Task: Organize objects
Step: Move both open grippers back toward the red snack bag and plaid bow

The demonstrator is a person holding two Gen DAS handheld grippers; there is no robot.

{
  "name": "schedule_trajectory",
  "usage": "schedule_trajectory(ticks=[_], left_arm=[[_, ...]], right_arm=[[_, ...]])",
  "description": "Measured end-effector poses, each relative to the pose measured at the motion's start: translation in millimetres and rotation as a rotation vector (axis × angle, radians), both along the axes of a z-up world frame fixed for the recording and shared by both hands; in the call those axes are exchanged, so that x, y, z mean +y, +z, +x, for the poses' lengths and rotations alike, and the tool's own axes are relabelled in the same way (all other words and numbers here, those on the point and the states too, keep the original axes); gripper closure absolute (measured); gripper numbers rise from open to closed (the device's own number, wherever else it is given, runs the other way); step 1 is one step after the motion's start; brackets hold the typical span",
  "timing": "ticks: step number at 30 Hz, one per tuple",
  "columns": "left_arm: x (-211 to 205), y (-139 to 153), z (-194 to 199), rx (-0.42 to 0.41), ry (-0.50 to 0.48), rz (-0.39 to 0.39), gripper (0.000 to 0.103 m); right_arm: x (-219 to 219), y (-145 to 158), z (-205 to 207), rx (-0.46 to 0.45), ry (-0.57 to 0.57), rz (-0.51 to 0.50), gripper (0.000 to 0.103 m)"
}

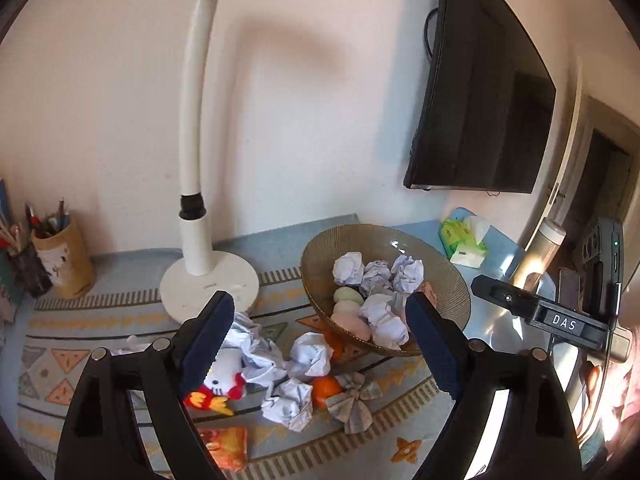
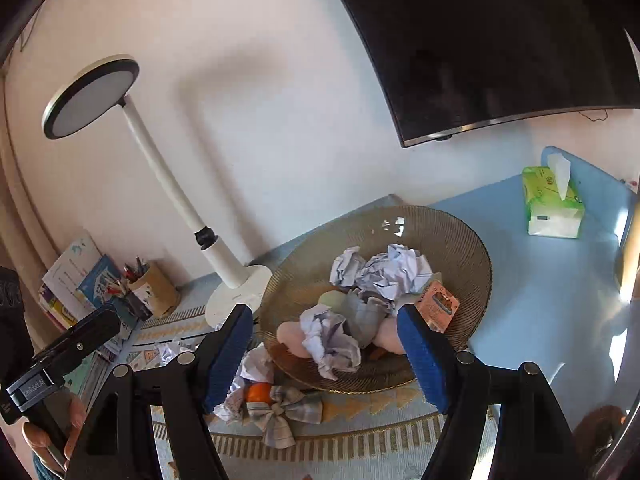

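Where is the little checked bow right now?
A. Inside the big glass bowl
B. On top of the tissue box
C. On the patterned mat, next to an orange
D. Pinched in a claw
C. The checked bow lies on the patterned mat in front of the glass bowl, right beside an orange, and neither claw grips it.

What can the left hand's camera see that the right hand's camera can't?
Only the left wrist view shows the kitty toy and the orange snack bag on the mat.

Only the right wrist view shows the pink packet in the bowl, the books by the wall, and the lamp's round head whole.

Both show the bowl of crumpled paper, the lamp, the pencil cup, the tissue box, the checked bow and the orange.
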State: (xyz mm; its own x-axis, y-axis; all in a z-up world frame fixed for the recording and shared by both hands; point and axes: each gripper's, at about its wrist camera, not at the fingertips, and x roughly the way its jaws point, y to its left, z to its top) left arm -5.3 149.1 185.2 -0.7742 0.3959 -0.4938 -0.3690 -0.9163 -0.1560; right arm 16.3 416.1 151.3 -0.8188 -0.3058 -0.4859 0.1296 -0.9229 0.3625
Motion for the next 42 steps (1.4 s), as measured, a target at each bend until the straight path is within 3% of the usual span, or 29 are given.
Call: schedule_trajectory(ticks=[3,6,9,12,14,17,20,24,30,35,39,42], left_arm=[[-42,26,41,0.076,0.074,0.047,0.001],[-70,20,69,0.088,0.09,0.024,0.001],[-90,-25,81,0.054,0.197,-0.039,0.001],[-108,-89,72,-0.069,0.287,-0.111,0.001],[-118,-123,67,-0.136,0.312,-0.096,0.001],[-128,-146,66,-0.169,0.354,-0.061,0.001],[-132,-142,72,-0.13,0.372,-0.04,0.001],[-134,-142,75,-0.145,0.358,-0.01,0.001],[-132,-145,71,-0.175,0.349,-0.009,0.001],[-109,-149,56,-0.227,0.314,-0.119,0.001],[-78,-147,35,-0.23,0.283,-0.147,0.001],[-51,-163,11,-0.285,0.249,-0.24,0.001]], right_arm=[[-32,3,21,0.027,0.079,-0.014,0.028],[-63,-27,34,0.007,0.104,0.014,0.016],[-88,-76,36,-0.031,0.107,0.11,0.015],[-99,-112,33,-0.08,0.094,0.187,0.015],[-100,-116,32,-0.089,0.093,0.207,0.015],[-100,-119,31,-0.085,0.087,0.228,0.013],[-110,-123,26,-0.121,0.087,0.285,0.013],[-120,-123,31,-0.1,0.074,0.352,0.013],[-115,-124,27,-0.117,0.074,0.317,0.013],[-109,-129,17,-0.175,0.08,0.271,0.014],[-107,-130,15,-0.188,0.053,0.272,0.014],[-105,-133,8,-0.219,0.045,0.261,0.016]])
